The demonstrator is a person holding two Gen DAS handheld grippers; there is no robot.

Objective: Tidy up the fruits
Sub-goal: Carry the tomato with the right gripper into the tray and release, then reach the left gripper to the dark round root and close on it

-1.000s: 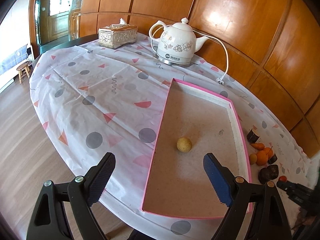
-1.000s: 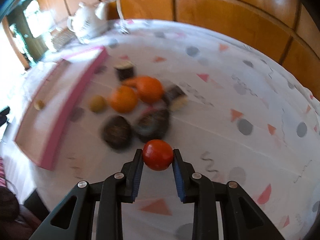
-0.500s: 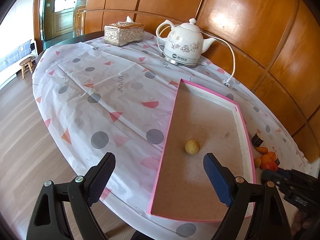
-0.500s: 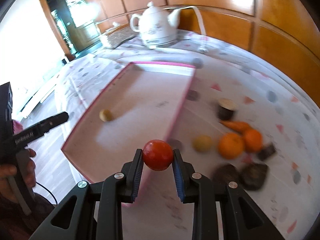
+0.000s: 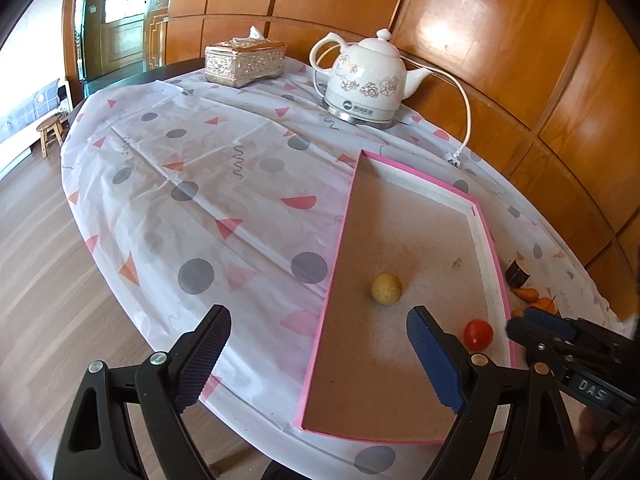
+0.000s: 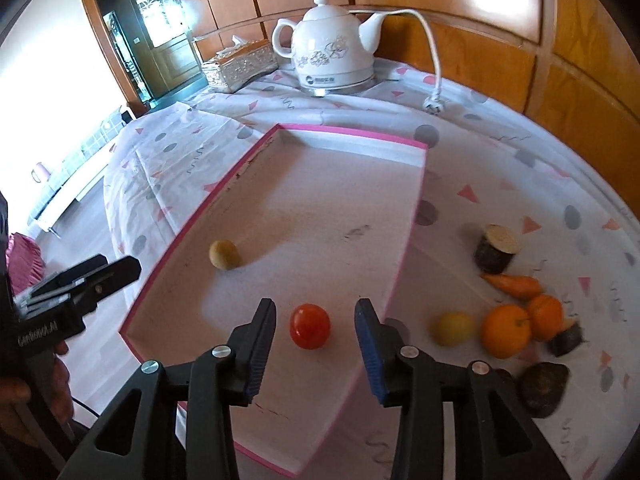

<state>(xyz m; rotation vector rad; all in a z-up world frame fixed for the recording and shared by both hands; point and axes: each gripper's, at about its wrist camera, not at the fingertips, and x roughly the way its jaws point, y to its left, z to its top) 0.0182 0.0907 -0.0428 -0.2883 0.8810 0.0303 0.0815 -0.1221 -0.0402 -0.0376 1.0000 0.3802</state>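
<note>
A red tomato (image 6: 310,326) lies on the floor of the pink-rimmed tray (image 6: 404,248), near its right wall. My right gripper (image 6: 315,308) hangs just above it with jaws opening; the tomato sits between the pads, touched by neither. The left wrist view shows the same tomato (image 5: 478,334) and the right gripper (image 5: 532,322) at the tray's (image 5: 340,240) right rim. A small yellow fruit (image 6: 224,254) also rests in the tray. My left gripper (image 5: 319,316) stands wide open and empty over the tray's near left corner.
Right of the tray lie two oranges (image 6: 506,330), a carrot (image 6: 516,284), a pale yellow fruit (image 6: 454,328) and several dark pieces (image 6: 544,388). A white kettle (image 5: 366,80) with its cord and a tissue box (image 5: 245,62) stand at the back. The table edge is near.
My right gripper carried the tomato from the fruit pile to the tray, then its jaws parted and the tomato came free. My left gripper stayed open and hardly moved.
</note>
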